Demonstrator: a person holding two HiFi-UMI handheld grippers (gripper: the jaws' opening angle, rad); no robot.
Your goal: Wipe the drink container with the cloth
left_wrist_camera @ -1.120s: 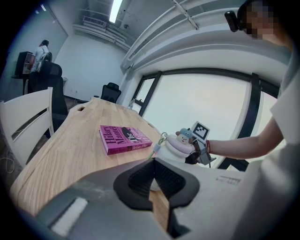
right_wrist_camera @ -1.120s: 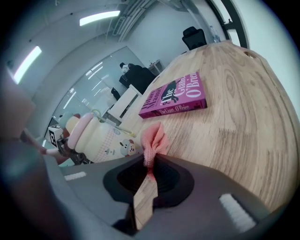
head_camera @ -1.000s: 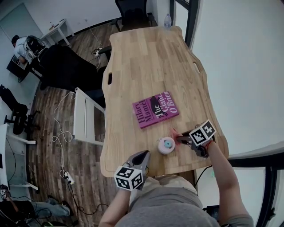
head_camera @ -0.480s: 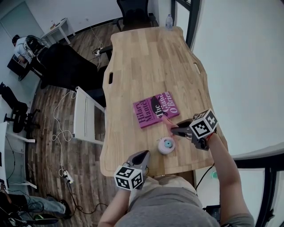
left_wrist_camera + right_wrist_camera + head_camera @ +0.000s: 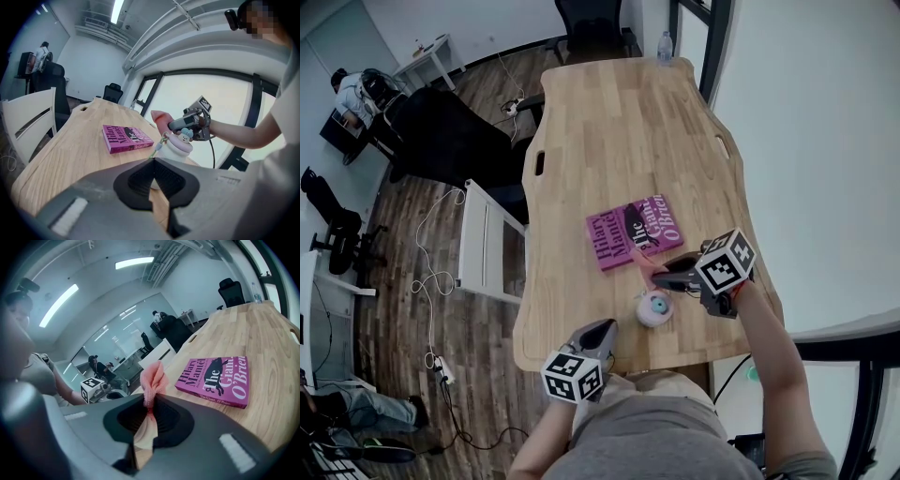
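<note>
As the right gripper (image 5: 661, 278) comes up off the tabletop, its jaws clamped on a pink cloth (image 5: 644, 265), the cloth has left the side of the cup (image 5: 653, 307), where it was a second ago. It now hangs in the air just past the cup, by the near edge of the book (image 5: 636, 231). The cup stands upright where it was, close to the near edge of the table (image 5: 609, 122) and toward its right corner, touched by neither tool. The left gripper (image 5: 598, 335), jaws shut on nothing, has kept to the near edge, a little left of the cup and pointing toward it.

The lift likely marks a break between strokes rather than the end of the job. The cloth is free of the cup, and wiping would resume only once it is brought back against the lid or side. Nothing steadies the cup, so a sideways push could slide or tip it.

Room is tight on three sides: the near edge, the right edge under the right forearm, and the book just beyond. The far half of the tabletop is bare wood up to a bottle (image 5: 665, 47) at the far edge.
</note>
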